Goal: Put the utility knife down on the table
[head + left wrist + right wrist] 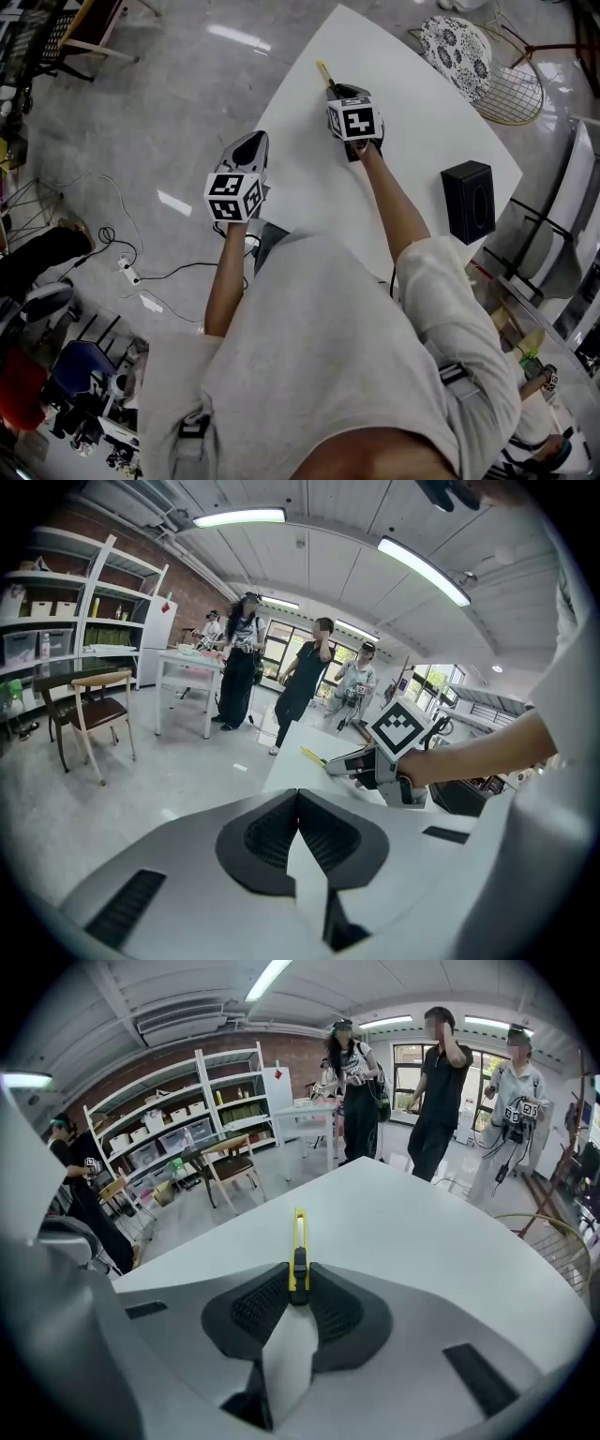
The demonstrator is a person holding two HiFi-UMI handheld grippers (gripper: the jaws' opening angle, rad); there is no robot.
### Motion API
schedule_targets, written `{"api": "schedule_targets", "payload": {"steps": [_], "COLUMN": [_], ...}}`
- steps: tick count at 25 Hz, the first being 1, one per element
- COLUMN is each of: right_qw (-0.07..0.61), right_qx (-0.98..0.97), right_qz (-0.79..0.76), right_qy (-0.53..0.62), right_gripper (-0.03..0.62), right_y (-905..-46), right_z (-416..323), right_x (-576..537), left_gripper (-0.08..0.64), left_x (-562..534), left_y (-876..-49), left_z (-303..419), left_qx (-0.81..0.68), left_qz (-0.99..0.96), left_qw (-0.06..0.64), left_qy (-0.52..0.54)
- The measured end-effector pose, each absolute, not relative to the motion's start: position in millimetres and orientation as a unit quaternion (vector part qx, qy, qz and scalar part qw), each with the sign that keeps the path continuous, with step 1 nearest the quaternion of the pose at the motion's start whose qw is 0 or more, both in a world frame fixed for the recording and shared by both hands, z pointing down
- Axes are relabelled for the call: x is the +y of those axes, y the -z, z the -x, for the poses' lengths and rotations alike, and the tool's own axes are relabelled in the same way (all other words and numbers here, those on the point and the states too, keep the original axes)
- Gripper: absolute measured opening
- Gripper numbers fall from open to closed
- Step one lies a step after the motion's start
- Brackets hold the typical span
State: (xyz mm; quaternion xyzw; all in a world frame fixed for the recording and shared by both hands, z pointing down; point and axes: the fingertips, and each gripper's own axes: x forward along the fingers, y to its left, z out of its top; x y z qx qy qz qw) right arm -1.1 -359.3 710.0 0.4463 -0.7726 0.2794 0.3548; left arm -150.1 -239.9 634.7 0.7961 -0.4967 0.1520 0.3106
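Note:
The yellow utility knife sticks forward from between the black pads of my right gripper, which is shut on its black slider end. In the head view the knife points toward the far left edge of the white table, with the right gripper behind it, tilted down. Whether the knife tip touches the tabletop cannot be told. My left gripper hangs off the table's left edge over the floor. Its jaws are shut with nothing between them. The left gripper view also shows the right gripper and the knife.
A black box stands on the table's right part. A cushioned chair and a wire chair sit beyond the far end. Several people stand past the table. Cables lie on the floor at left.

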Motion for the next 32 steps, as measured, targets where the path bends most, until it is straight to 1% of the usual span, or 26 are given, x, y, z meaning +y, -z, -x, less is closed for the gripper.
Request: {"api": "schedule_targets", "payload": {"steps": [12, 13, 14, 15, 17, 25, 32], "right_qw": [0.362, 0.359, 0.355, 0.351, 0.345, 0.296, 0.255], "right_qx": [-0.776, -0.779, -0.781, -0.783, -0.785, -0.8, -0.807], "right_qz": [-0.437, -0.434, -0.432, -0.43, -0.433, -0.452, -0.474], "right_qy": [-0.275, -0.276, -0.279, -0.281, -0.278, -0.261, -0.246], "right_gripper": [0.084, 0.093, 0.135, 0.16, 0.163, 0.155, 0.096], "right_y": [-713, -712, -711, -711, -708, -681, -649], "right_z": [4, 4, 4, 4, 2, -7, -20], "right_x": [-362, -361, -360, -359, -360, -351, -332], "left_gripper": [0.02, 0.02, 0.02, 0.02, 0.02, 0.02, 0.02], "left_x": [-238, -237, -236, -235, -234, -233, -234], "left_y": [-633, -633, -633, -632, -631, -626, -617], "left_z": [154, 154, 154, 154, 154, 154, 146], "left_qx": [-0.501, -0.501, -0.501, -0.501, -0.502, -0.503, -0.496], "left_qz": [-0.795, -0.795, -0.794, -0.794, -0.795, -0.797, -0.805], "left_qw": [0.309, 0.309, 0.309, 0.308, 0.307, 0.302, 0.292], "left_qy": [-0.148, -0.149, -0.149, -0.149, -0.15, -0.146, -0.145]}}
